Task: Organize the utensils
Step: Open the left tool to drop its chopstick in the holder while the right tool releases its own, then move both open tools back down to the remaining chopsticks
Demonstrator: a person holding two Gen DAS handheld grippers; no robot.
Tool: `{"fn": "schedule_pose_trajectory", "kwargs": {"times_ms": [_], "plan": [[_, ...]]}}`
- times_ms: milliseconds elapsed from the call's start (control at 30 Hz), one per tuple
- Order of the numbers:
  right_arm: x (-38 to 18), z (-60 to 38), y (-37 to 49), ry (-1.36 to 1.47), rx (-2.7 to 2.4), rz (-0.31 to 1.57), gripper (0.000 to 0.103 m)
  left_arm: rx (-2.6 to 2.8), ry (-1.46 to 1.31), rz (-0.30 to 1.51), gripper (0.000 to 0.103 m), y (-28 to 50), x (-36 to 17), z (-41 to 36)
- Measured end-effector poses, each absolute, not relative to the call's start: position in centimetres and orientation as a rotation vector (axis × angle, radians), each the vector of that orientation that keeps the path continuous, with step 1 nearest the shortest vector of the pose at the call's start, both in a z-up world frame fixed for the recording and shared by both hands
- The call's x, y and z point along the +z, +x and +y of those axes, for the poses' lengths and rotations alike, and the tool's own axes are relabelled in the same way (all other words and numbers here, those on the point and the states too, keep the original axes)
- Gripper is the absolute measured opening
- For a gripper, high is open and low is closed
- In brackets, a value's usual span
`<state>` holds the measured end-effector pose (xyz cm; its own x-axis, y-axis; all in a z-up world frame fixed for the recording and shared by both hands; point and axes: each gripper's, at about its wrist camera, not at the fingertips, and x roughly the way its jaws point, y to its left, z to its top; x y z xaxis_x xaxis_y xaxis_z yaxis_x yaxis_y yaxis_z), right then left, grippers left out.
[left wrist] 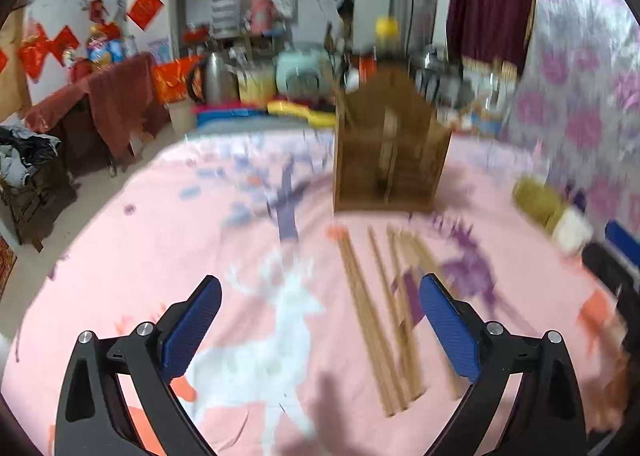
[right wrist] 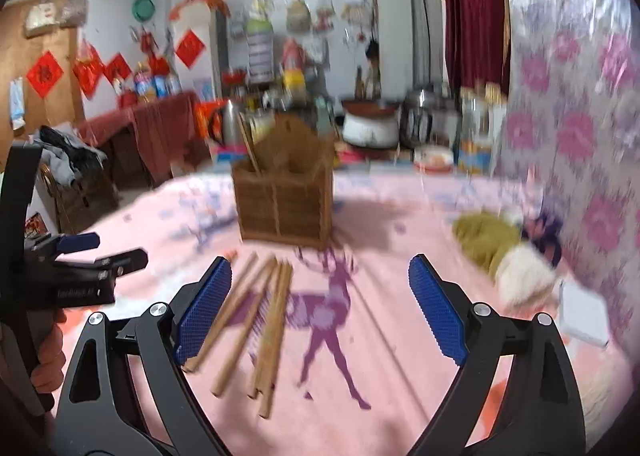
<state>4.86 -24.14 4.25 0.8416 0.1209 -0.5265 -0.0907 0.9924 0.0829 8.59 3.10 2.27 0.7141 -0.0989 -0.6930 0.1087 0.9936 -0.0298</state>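
Chopsticks (right wrist: 256,320) lie loose on the pink cloth (right wrist: 400,396), just before a wooden holder (right wrist: 286,203) that already stands one upright. Left gripper (left wrist: 320,320) and right gripper (right wrist: 320,308) hover spread, empty, likely ready to pick.

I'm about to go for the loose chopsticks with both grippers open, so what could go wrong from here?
1. The chopsticks lie bunched and overlapping on the soft pink cloth; a pinch may take several or scatter them.
2. The wooden holder stands upright with one chopstick already leaning inside; a bump during insertion might tip it.
3. The left gripper and right gripper flank the same pile and could collide.
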Motion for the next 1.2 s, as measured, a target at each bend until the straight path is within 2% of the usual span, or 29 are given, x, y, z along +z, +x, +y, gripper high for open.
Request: {"fn": "schedule_pose_trajectory", "kwargs": {"times_ms": [67, 167, 367, 633, 967, 1200], "plan": [[2.9, -24.7, 6.0, 0.083, 0.104, 0.645, 0.087, -0.092, 0.059, 0.864, 0.097, 9.7, 0.0, 2.8], [1.8, -25.4, 6.5, 0.119, 0.111, 0.708, 0.087, -0.121, 0.086, 0.908, 0.097, 9.6, -1.2, 2.4], [1.1, -25.3, 6.1, 0.114, 0.092, 0.714, 0.087, -0.148, 0.148, 0.938, 0.097, 8.6, -2.4, 1.6], [0.3, -25.5, 6.7, 0.127, 0.077, 0.765, 0.088, -0.196, 0.045, 1.038, 0.097, 9.7, -3.6, 2.7], [-0.6, -26.2, 7.4, 0.189, 0.084, 0.821, 0.088, -0.179, 0.061, 1.103, 0.098, 11.0, -5.4, 2.3], [-0.7, -26.2, 7.3, 0.191, 0.083, 0.823, 0.088, -0.015, 0.004, 1.126, 0.098, 12.9, -5.8, 5.5]]}}
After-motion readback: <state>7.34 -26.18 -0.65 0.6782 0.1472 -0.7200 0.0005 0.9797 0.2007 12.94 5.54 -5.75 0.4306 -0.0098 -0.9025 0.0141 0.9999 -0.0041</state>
